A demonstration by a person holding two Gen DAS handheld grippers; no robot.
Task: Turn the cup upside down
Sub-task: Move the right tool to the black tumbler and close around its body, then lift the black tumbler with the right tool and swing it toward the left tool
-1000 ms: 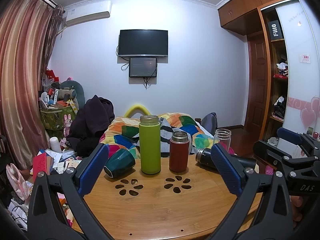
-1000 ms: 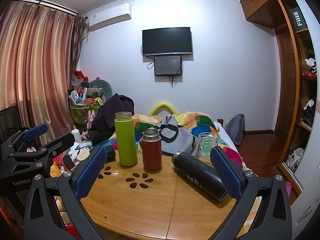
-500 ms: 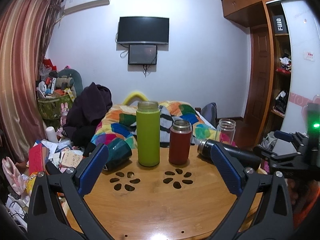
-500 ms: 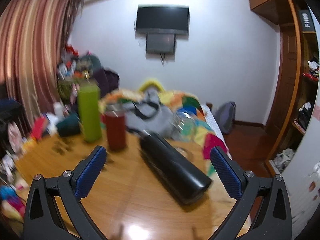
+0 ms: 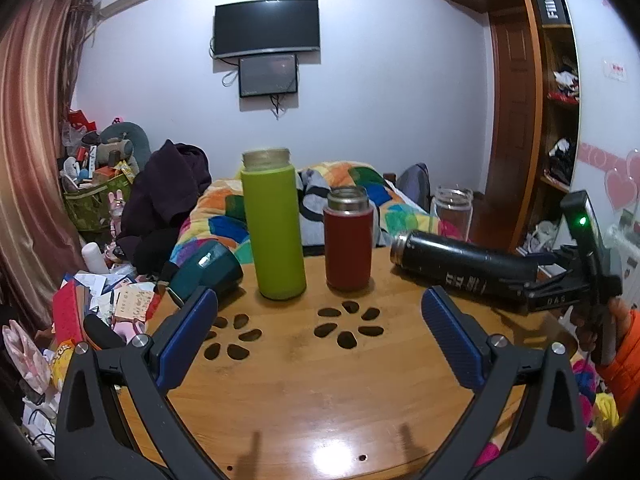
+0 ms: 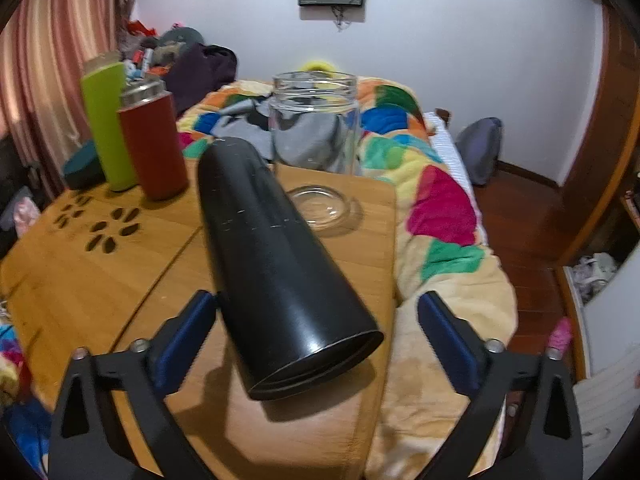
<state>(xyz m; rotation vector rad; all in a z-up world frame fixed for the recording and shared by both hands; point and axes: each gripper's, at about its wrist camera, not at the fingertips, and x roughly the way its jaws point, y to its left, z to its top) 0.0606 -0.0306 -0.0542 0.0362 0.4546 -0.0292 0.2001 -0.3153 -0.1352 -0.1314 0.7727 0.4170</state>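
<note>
A long black cup [image 6: 276,256] lies on its side on the wooden table [image 6: 80,280], its base end toward me. My right gripper [image 6: 316,332] is open, its blue fingers on either side of that base end, apart from it. The black cup also shows in the left wrist view [image 5: 460,266], with the right gripper's body [image 5: 576,284] at its right end. My left gripper [image 5: 318,332] is open and empty above the table's front half.
A tall green bottle [image 5: 274,224], a red flask [image 5: 348,238] and a clear glass jar [image 6: 314,124] stand upright on the table. A dark teal cup [image 5: 206,272] lies on its side at the left edge. A bed with a colourful quilt [image 6: 440,208] is behind.
My right gripper has moved forward and down to the black cup, so its fingers now flank the base end. My left gripper has drifted slightly and stays open.
</note>
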